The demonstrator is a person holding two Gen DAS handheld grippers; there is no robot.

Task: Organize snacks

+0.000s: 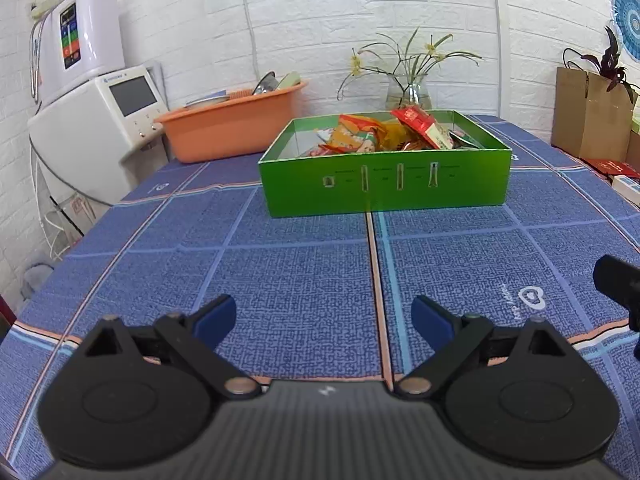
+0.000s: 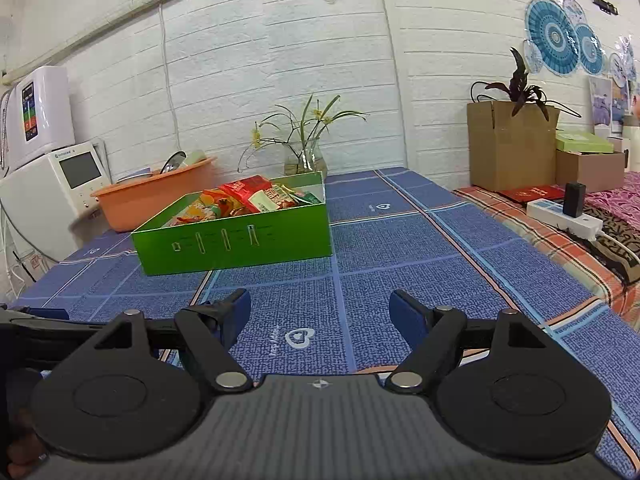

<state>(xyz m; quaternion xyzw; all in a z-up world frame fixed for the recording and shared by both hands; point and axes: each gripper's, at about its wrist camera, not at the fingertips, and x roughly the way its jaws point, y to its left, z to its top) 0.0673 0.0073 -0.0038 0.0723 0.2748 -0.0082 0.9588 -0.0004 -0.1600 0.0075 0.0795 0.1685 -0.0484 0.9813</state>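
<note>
Green snack box (image 1: 384,178) sits upper centre, long side facing the empty, spread-fingered left gripper (image 1: 323,318); right gripper (image 2: 319,312), likewise spread and empty, sees it upper left.

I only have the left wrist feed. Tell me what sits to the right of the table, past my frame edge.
Observer: A white power strip with a black adapter plugged in lies on a plaid-covered surface.
Operator: Report the right gripper.
Observer: The right gripper is open and holds nothing, short of the green box.
Operator: Say what is beside the cardboard box.
Observer: A light green flat box rests on a smaller carton right of the cardboard box.
</note>
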